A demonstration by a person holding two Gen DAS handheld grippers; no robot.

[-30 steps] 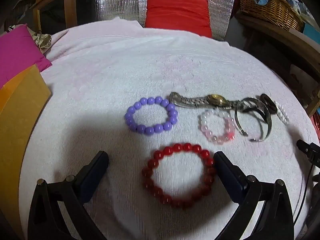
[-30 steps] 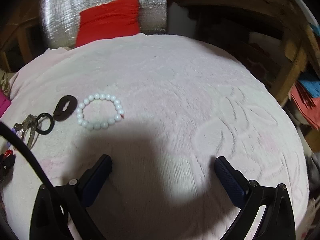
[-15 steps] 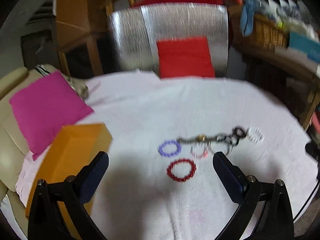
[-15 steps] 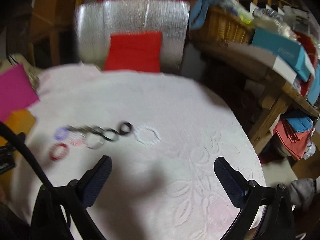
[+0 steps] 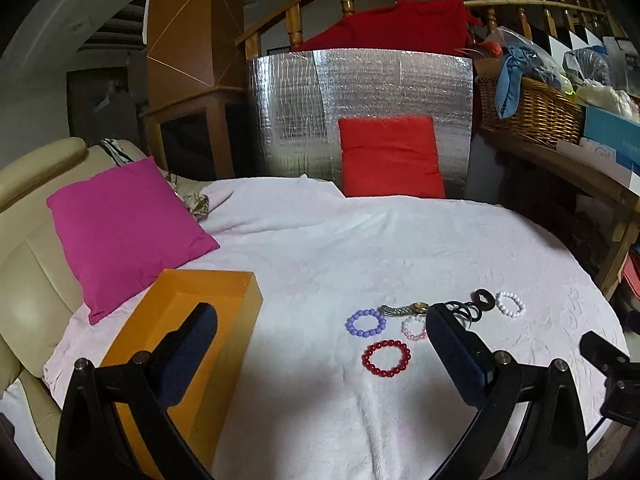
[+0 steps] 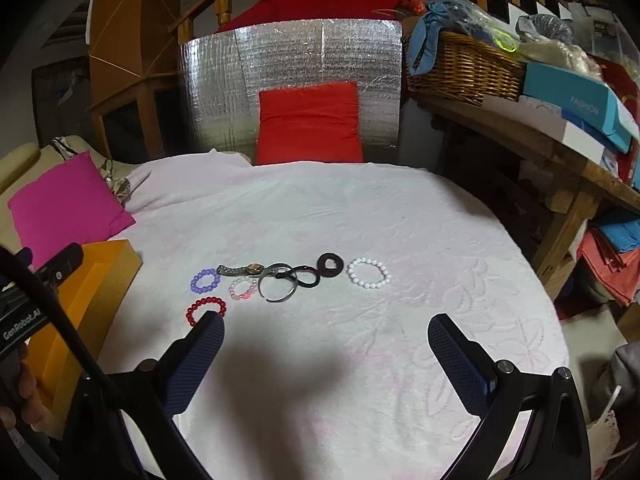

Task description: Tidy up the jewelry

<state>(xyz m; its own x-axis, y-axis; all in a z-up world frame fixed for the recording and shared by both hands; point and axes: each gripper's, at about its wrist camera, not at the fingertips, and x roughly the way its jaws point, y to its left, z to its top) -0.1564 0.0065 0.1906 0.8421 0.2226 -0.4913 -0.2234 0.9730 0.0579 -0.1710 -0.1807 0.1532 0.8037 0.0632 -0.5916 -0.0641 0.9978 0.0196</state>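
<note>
Jewelry lies in a loose row on the pale pink, fleecy cloth that covers the counter [image 6: 400, 240], ahead of both my pairs of fingers and well apart from them. My left fingers [image 5: 320, 356] stand spread wide with nothing between their dark blue, ribbed pads; my right fingers [image 6: 326, 354] are spread just as wide and also empty.

Nearest my left fingers, just ahead of the gap, is a ring of round, glossy red beads [image 5: 386, 358]. Beyond it to the left sits a smaller ring of purple beads [image 5: 366, 323], and to the right a little ring of pink and clear beads [image 5: 414, 328], partly behind my right-hand pad in that view. A metal watch [image 6: 248, 269] with a gold face and a link band lies stretched out past these.

From my right fingers, the thin silver bangle [image 6: 277, 287], a looped black band [image 6: 304, 276] and a flat dark disc with a hole [image 6: 330, 265] overlap or touch in a cluster ahead and left of centre. The ring of smooth white beads [image 6: 368, 273] lies just beside the disc, alone.

An open orange box [image 5: 188, 320], rectangular with plain walls, sits under and behind my left-hand pad in the left view.
</note>
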